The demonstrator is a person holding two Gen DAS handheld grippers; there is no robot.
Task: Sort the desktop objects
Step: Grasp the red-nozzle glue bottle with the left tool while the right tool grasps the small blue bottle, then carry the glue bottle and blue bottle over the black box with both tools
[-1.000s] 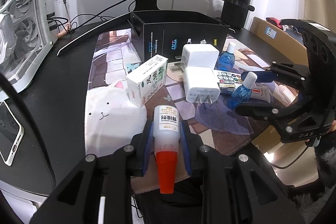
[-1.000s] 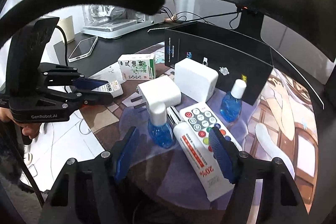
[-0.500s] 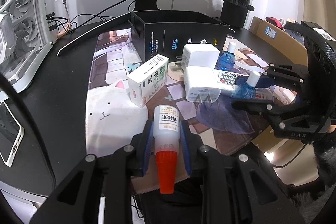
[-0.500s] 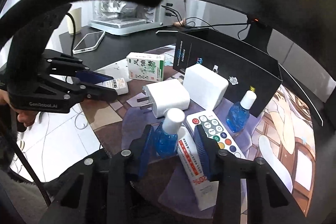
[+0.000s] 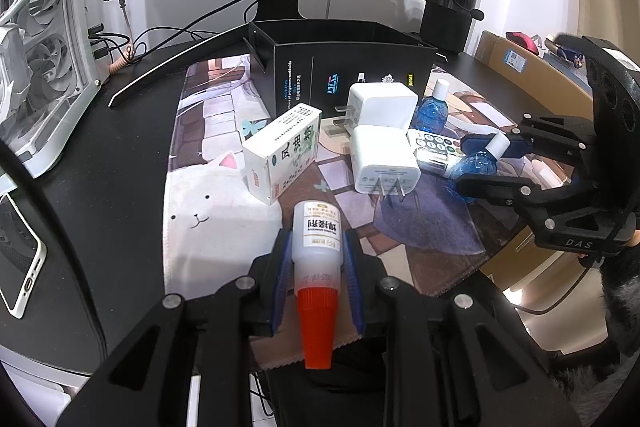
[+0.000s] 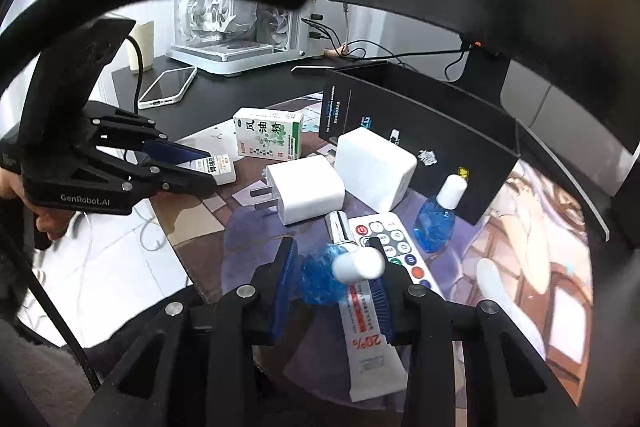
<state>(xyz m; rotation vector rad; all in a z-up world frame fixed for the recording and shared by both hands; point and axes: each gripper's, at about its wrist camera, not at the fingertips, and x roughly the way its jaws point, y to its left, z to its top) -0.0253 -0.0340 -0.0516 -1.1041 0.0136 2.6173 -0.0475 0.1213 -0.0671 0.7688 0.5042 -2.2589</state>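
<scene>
Tilting blue bottle (image 6: pixel 325 277) between right claw (image 6: pixel 334 291) pads

chargers (image 5: pixel 382 143) before box (image 5: pixel 344 67), on mat (image 5: pixel 208 131)

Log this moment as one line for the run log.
left gripper: shut on orange-capped bottle | right gripper: shut on blue bottle, tilted | black box: open, no sorted items visible inside
</scene>
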